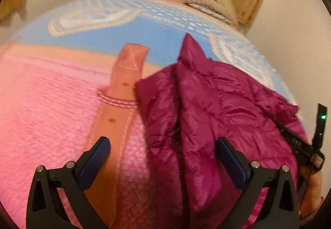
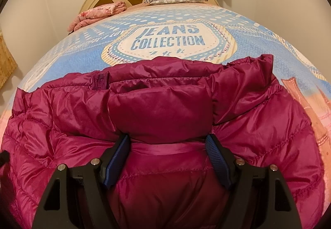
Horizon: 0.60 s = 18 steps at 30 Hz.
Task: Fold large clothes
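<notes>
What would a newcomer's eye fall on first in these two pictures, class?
The shiny magenta puffer jacket spread over the near end of the bed fills the right wrist view. Beyond it, the bedspread shows a big JEANS COLLECTION badge. In the left wrist view, the open left hand-held gripper hovers at the jacket's edge.

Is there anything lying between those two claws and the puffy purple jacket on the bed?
Nothing visible. The right claw is open, straddling a fold of the magenta down jacket. The left claw is open just above the jacket's edge, over the pink bedspread.
</notes>
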Available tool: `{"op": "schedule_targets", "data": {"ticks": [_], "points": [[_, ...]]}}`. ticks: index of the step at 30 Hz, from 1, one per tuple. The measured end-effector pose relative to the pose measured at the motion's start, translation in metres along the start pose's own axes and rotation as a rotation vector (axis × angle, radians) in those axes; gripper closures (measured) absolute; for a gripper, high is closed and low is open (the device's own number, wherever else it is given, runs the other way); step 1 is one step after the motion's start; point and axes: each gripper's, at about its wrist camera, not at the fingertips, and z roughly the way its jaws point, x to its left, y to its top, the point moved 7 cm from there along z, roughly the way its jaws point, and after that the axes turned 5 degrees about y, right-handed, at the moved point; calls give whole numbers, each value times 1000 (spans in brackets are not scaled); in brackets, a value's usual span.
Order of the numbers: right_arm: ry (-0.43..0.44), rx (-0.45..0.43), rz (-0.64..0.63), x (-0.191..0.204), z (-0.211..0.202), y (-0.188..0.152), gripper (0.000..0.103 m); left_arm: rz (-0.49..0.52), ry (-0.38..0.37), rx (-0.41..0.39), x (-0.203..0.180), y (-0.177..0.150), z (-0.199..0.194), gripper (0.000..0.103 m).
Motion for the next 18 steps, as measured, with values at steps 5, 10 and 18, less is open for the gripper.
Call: {"op": "schedule_targets", "data": {"ticks": [5, 10, 18], "points": [[-30, -95, -23, 18, -39, 24, 26, 8, 14, -40, 13, 7, -4, 0], [-8, -61, -98, 54, -27, 51, 25, 69, -46, -5, 0, 5, 3, 0], [-77, 61, -104, 46, 28, 30, 23, 151, -140, 31, -13, -1, 6, 2]]}}
